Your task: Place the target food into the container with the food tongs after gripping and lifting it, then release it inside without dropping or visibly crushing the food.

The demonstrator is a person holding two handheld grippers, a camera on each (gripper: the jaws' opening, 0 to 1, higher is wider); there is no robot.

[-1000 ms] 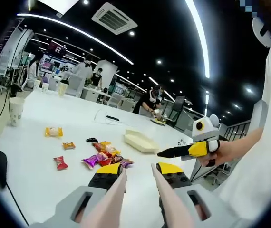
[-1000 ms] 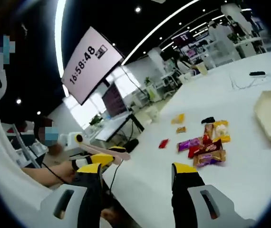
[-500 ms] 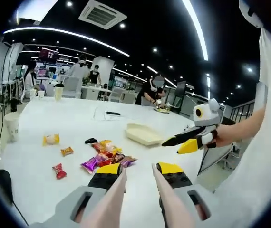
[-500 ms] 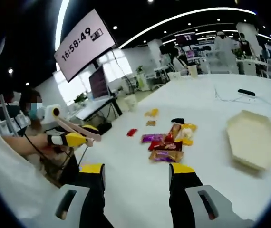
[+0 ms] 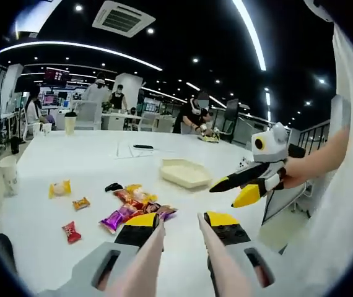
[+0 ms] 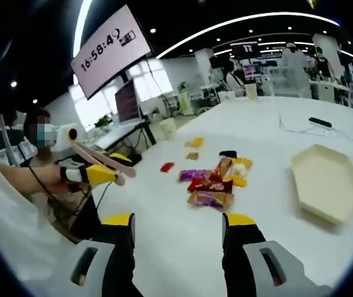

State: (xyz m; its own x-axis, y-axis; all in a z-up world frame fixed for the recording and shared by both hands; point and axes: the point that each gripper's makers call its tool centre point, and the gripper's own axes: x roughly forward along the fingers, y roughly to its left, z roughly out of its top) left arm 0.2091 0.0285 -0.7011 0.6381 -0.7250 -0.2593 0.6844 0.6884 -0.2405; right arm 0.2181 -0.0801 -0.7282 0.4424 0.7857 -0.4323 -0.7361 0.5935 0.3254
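Note:
A pile of wrapped snacks [image 5: 136, 201] lies in the middle of the white table [image 5: 71, 161]. Behind it to the right stands a cream hexagonal container [image 5: 186, 173]. My left gripper [image 5: 181, 219] holds pale pink food tongs [image 5: 144, 263], one arm along each jaw, and hovers short of the pile with nothing between the arms. The right gripper [image 5: 223, 195] hangs at the right, off the table edge, jaws apart and empty. In the right gripper view the right gripper [image 6: 178, 219] is open, short of the snacks [image 6: 217, 182] and the container [image 6: 325, 182]. The left gripper [image 6: 111, 176] with the tongs [image 6: 99, 159] is at the left.
Loose packets lie left of the pile: a red one [image 5: 70, 231], an orange one [image 5: 80, 202] and a yellow one [image 5: 59, 187]. A paper cup [image 5: 8, 175] stands at the table's left edge. A black object [image 5: 142, 146] and a cable lie farther back. People work at distant desks.
Both views have swung and levelled with the hands. The right gripper view now looks more squarely at the pile and container. Snacks and container lie where they were.

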